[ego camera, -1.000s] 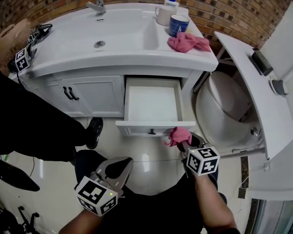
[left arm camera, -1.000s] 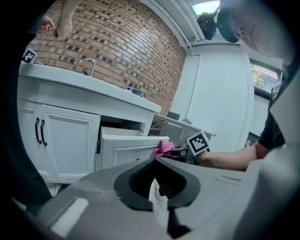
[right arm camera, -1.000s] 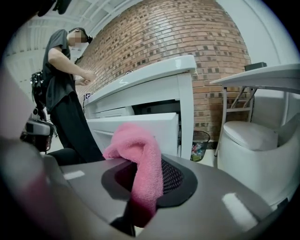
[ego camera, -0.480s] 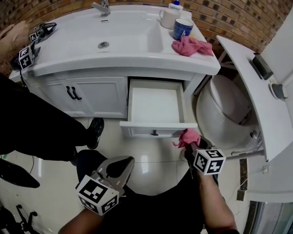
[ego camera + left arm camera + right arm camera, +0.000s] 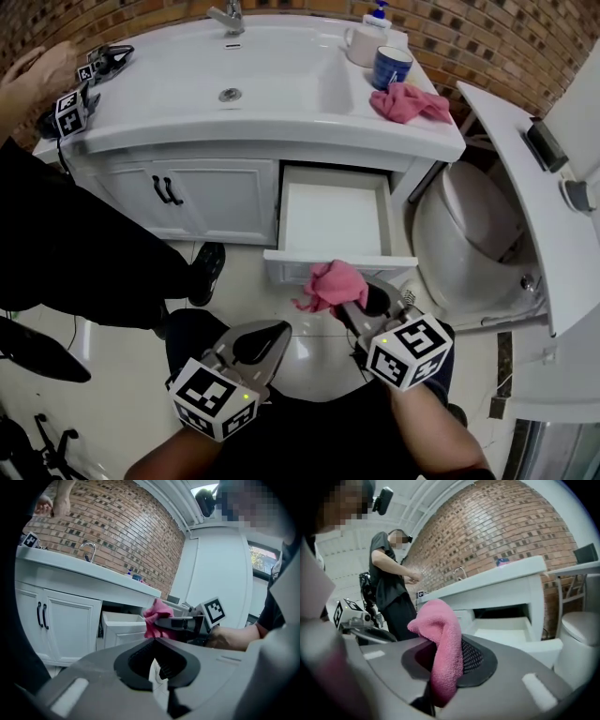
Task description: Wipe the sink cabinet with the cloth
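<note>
The white sink cabinet (image 5: 220, 199) has its drawer (image 5: 333, 223) pulled open and empty. My right gripper (image 5: 343, 300) is shut on a pink cloth (image 5: 328, 284), held just in front of the drawer's front panel, near its middle. In the right gripper view the cloth (image 5: 444, 641) hangs pinched between the jaws. My left gripper (image 5: 270, 339) is lower left of it, shut and empty, over the floor; in its own view the left gripper (image 5: 157, 667) points at the cabinet with the pink cloth (image 5: 153, 617) ahead.
A second pink cloth (image 5: 409, 102), a blue mug (image 5: 391, 67) and a white mug (image 5: 362, 43) sit on the countertop's right end. A toilet (image 5: 469, 234) stands right of the cabinet. A person in black (image 5: 75, 253) stands at the left, near another pair of grippers (image 5: 78, 98).
My right gripper has carried the pink cloth left, from the drawer's right front corner to the middle of its front. The left gripper has barely moved.
</note>
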A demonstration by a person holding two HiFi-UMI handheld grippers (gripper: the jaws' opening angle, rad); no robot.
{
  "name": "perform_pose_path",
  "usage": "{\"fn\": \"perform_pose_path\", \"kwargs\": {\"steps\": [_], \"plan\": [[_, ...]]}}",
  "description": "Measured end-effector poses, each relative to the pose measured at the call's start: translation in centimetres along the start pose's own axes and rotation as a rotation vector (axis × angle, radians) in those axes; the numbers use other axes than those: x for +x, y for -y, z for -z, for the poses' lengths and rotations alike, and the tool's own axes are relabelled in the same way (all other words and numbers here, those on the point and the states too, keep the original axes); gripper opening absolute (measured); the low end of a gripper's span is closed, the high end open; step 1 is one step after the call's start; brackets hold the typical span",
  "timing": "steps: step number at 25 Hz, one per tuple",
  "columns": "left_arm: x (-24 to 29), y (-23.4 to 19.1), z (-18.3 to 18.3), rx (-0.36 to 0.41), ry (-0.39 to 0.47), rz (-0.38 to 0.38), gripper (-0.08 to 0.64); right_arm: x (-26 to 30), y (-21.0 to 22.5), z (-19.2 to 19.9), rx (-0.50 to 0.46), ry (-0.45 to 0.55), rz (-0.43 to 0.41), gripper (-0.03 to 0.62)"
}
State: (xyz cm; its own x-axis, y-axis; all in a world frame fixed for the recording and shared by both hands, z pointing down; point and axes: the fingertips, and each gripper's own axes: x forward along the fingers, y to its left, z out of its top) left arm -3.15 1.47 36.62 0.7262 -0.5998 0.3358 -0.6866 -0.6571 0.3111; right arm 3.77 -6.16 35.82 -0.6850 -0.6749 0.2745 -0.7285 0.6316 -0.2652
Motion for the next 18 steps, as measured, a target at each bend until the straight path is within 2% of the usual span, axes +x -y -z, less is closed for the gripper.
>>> {"fn": "perform_pose_path", "kwargs": {"steps": [2, 5, 11, 18], "plan": [[-0.1, -0.1, 0.0, -0.001, 0.001, 0.000, 0.006, 2.2, -2.8, -1.7, -0.040, 0.026, -0.059, 0.080], [-0.1, 0.2, 0.2, 0.002, -0.004, 0.008, 0.006, 5.1, -4.7, -2.8, -0.084, 0.036, -0.075, 0.080], [-0.5, 0.3, 0.3, 0.003, -0.006, 0.012, 0.006, 8.2, -4.2, -2.3, -0.067, 0.007, -0.026, 0.080], [-0.7, -0.2, 0.2, 0.002, -0.002, 0.000, 0.006, 7.5, -1.6, -1.7, -0.062, -0.028, 0.041, 0.080]]}}
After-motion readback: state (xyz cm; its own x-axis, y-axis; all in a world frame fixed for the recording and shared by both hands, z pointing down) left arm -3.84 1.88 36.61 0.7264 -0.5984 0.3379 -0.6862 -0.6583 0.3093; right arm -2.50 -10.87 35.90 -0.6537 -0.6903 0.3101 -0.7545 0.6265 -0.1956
